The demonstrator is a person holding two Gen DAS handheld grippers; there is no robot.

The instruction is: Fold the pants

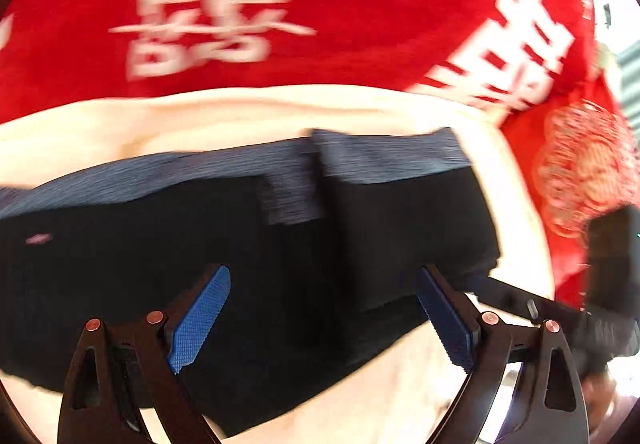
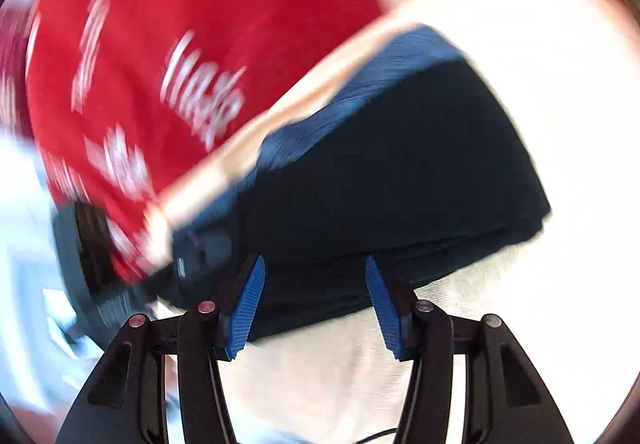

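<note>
Lying folded on a cream cloth (image 1: 248, 111) beside a red banner (image 1: 360, 23), the dark pants (image 1: 200, 244) sit under two parted grippers: left gripper (image 1: 322, 318) wide and empty, right gripper (image 2: 316, 308) half-spread, gripping nothing.

From my left gripper (image 1: 322, 318) the folded pants (image 1: 200, 244) lie right ahead, running between and past both fingers, with the waistband (image 1: 380, 155) on the far edge. They rest on a cloth (image 1: 240, 115) that reaches out beyond them and to the right. Behind that cloth lies a printed blanket (image 1: 320, 3). My right gripper (image 2: 314, 306) sits to the right of the left one. From it, the pants (image 2: 380, 183) lie ahead, the cloth (image 2: 520, 83) stretches right and beneath the fingers, and the blanket (image 2: 180, 23) lies to the far left, though blur makes the edges uncertain.
</note>
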